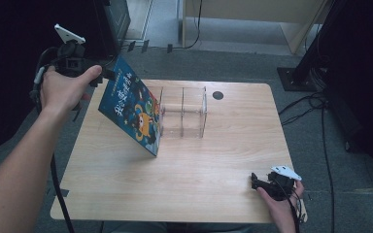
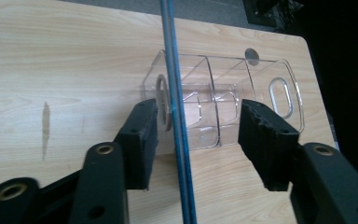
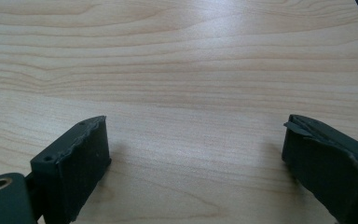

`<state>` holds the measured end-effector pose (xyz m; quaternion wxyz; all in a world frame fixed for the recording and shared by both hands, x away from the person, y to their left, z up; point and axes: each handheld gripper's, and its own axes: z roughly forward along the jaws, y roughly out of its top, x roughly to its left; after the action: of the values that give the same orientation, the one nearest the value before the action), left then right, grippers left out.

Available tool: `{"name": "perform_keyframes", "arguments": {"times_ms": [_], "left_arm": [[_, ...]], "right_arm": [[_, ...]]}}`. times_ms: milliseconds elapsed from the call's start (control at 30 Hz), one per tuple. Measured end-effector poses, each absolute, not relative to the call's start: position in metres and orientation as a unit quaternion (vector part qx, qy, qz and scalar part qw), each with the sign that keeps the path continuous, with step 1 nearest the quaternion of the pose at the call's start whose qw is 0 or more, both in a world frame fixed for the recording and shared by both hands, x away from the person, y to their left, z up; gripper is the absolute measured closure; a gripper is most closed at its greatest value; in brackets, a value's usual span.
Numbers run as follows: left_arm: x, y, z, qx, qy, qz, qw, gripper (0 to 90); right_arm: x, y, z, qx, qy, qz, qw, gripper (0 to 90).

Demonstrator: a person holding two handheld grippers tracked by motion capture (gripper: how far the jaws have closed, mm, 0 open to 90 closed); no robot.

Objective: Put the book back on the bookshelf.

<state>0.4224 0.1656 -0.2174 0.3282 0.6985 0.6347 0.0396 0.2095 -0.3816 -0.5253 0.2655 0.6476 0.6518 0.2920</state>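
The left gripper [image 1: 108, 74] has its jaws apart around the top edge of the blue book [image 1: 132, 108], no pad pressing on it; the book leans against the left end of the clear divided organizer [image 1: 183, 112] near the table's [image 1: 175, 184] far edge. To finish well, draw the gripper away slowly so the book does not slide. The organizer's compartments seem empty, though glare hides part. The right gripper [image 1: 258, 183], jaws wide apart, rests at the near right corner.

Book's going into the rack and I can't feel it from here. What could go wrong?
The picture book leans tilted against the clear acrylic rack. In the left gripper view, the left gripper has its pads apart, clear of the book's edge, so it may slide or topple. The light rack could shift. The right gripper rests far off, too far to steady either.
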Motion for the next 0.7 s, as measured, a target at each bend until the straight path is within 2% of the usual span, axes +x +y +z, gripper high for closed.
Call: {"name": "perform_keyframes", "arguments": {"times_ms": [300,700], "left_arm": [[0.417,0.186,-0.212,0.694,0.645,0.032,0.319,41.3],[0.414,0.214,-0.227,0.682,0.665,0.03,0.302,41.9]], "right_arm": [[0.21,-0.382,-0.525,0.647,0.652,0.292,0.266,6.9],[0.21,-0.381,-0.525,0.647,0.652,0.292,0.266,6.9]]}}
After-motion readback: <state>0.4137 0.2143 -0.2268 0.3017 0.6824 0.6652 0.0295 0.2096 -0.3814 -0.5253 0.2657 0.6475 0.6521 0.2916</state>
